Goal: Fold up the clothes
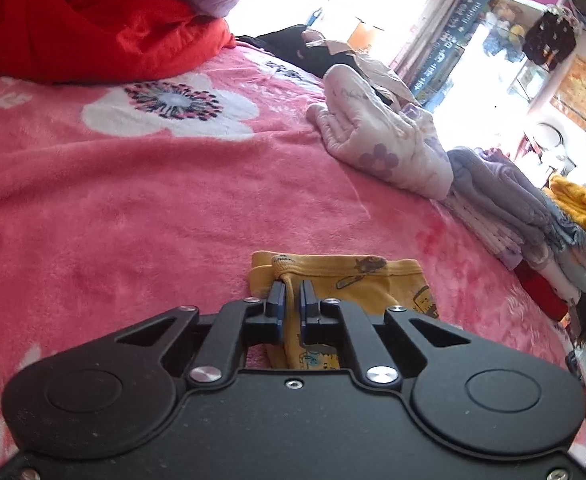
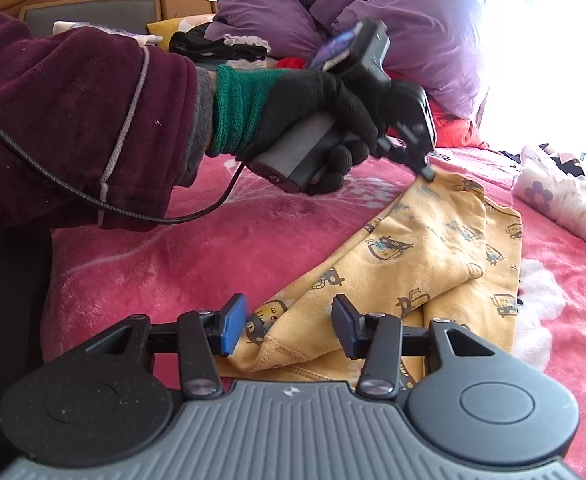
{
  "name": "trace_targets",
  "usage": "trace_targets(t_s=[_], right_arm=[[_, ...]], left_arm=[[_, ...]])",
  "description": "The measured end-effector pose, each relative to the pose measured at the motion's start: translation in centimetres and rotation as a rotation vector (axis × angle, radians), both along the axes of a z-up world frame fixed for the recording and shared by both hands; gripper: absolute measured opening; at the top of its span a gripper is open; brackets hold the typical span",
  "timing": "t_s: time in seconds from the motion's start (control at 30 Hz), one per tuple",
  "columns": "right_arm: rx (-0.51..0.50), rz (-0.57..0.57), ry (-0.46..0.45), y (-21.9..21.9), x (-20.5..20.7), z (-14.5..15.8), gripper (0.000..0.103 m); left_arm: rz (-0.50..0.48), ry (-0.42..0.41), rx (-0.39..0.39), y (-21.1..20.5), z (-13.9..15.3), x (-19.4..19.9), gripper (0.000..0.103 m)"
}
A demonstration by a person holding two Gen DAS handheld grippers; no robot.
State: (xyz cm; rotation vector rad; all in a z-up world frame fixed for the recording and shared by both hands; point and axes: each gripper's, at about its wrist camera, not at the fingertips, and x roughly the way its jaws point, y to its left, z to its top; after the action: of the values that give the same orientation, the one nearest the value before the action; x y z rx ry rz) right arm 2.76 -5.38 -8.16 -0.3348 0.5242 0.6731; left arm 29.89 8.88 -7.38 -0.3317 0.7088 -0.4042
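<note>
Fold barely begun: your left gripper (image 1: 292,294) pinches yellow garment (image 2: 433,240) hem; right gripper (image 2: 289,324) agape, empty.

Near edge of garment: the yellow printed cotton garment (image 1: 345,280) runs under the black body of the left hand-held gripper (image 1: 292,294), its near part hidden in the left wrist view.
Hem: in the right wrist view the same garment (image 2: 433,248) passes out of sight behind the right hand-held gripper (image 2: 289,326).
Window beyond garment: blown out white.
Red quilt (image 1: 73,28): cut off by the top edge.
Shelf items right of window: too blurred to identify.
</note>
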Motion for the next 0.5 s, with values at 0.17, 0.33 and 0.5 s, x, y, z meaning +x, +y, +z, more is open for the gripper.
trace_targets(t_s=[0.17,0.33,0.5], right_arm=[[0.012,-0.001,0.0,-0.2,0.1,0.2,0.049],[0.03,-0.009,0.001,-0.4,0.3,0.3,0.049],[0.026,-0.009,0.026,-0.3,0.7,-0.1,0.05]], left_arm=[[0.021,-0.144,0.069,-0.5,2.0,-1.2,0.032],[-0.138,-0.157,0.092,-3.8,1.2,-0.3,0.024],[-0.125,-0.067,0.137,-4.9,-0.7,1.9,0.022]])
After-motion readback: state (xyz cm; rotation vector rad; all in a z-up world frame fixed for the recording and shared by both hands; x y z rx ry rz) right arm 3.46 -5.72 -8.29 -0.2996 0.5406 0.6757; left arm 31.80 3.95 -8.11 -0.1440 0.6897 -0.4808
